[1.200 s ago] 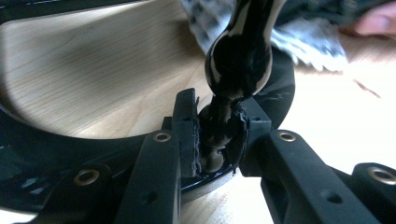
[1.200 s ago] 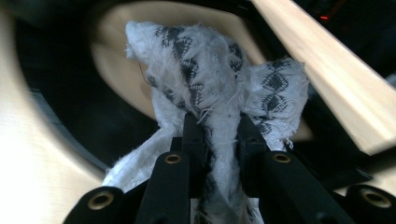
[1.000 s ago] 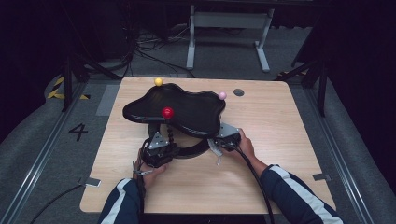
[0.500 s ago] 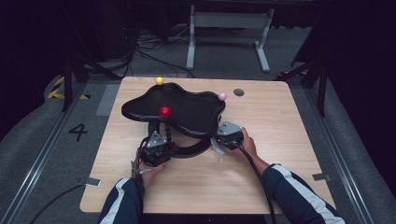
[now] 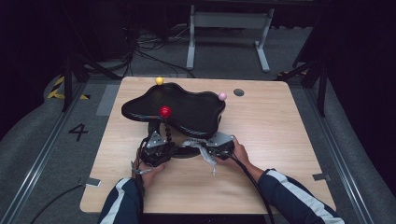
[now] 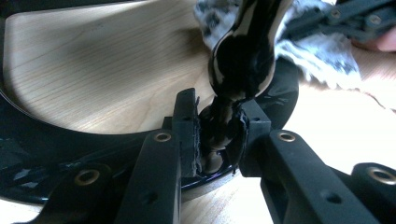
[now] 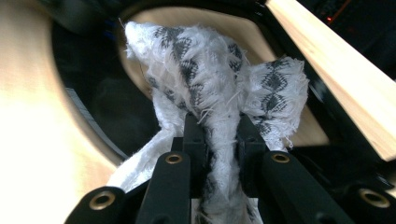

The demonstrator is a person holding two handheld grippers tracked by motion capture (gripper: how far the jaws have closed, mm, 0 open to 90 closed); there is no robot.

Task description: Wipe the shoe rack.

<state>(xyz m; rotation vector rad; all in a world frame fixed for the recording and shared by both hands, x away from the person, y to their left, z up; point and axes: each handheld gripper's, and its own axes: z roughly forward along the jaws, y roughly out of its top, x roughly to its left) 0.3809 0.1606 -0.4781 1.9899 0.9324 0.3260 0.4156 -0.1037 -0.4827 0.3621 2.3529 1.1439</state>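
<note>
L gripper (image 6: pixel 218 140) clamped on black stand stem (image 6: pixel 243 60), R gripper (image 7: pixel 222 140) on patterned cloth (image 7: pixel 210 79) just beside; red ball (image 5: pixel 165 111) above.

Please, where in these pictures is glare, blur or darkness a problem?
High view: dark room, evenly lit table. Left gripper view: the glossy black stem reflects light, and the wood at right is overexposed. Right gripper view: the cloth is sharp, the wood at left washed out and blurred.

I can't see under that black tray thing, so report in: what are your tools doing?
Left tool clamped on the stand's black stem. Right tool shut on the white patterned cloth, at the ring base. Nothing blocking.
</note>
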